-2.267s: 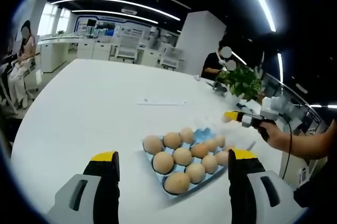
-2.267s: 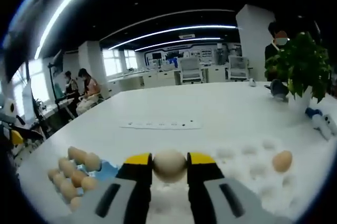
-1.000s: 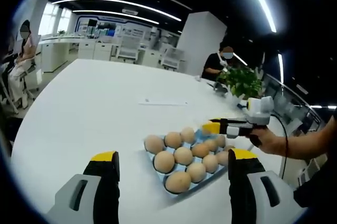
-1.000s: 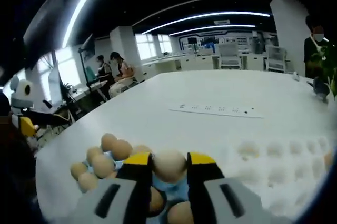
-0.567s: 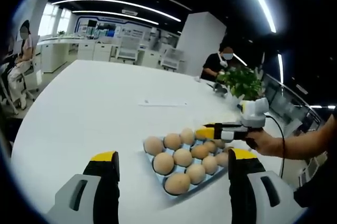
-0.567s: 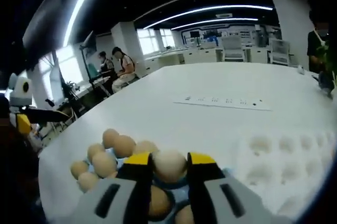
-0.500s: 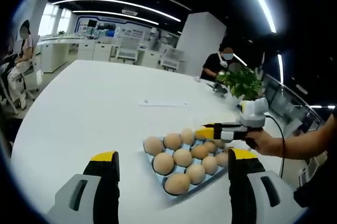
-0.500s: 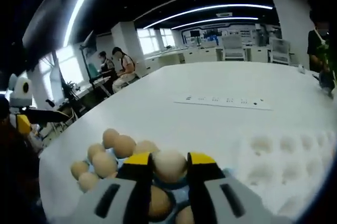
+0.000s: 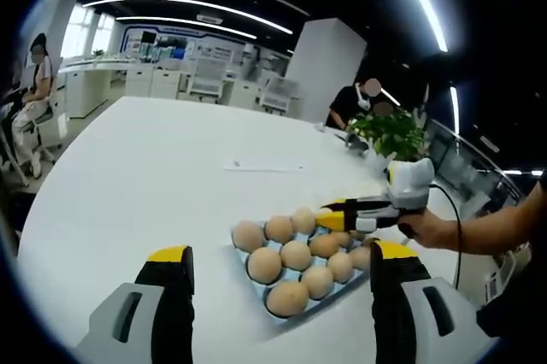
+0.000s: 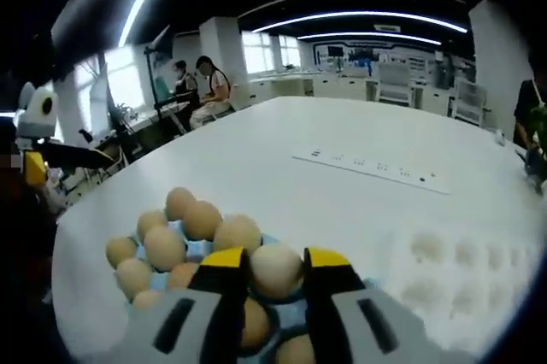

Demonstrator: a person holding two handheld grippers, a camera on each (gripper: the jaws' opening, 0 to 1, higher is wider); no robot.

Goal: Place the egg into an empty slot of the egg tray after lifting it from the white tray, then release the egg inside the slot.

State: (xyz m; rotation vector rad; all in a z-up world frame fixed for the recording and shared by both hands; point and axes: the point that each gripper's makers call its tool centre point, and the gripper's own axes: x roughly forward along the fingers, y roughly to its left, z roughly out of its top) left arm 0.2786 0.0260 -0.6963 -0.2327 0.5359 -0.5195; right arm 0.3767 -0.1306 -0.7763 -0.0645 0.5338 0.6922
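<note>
The left gripper [image 9: 278, 283] hangs wide open and idle short of the egg tray [image 9: 327, 220], while the right gripper [image 10: 275, 272], nearer the slots, pinches the egg [image 10: 275, 271] between its jaws just above the tray's blue gap, which lies directly below and slightly ahead.

— What are you working on?
— You've got a broad white table [image 9: 154, 176]. A blue egg tray [image 9: 301, 255] lies on it near your edge, most of its slots filled with brown eggs [image 10: 181, 240].
— And beside that?
— Just beside it, you have the white tray [image 10: 466, 283], its dimples showing in the right gripper view. Further out lies a thin white strip [image 9: 262, 165] with dark marks, flat on the tabletop, well apart from both trays.
</note>
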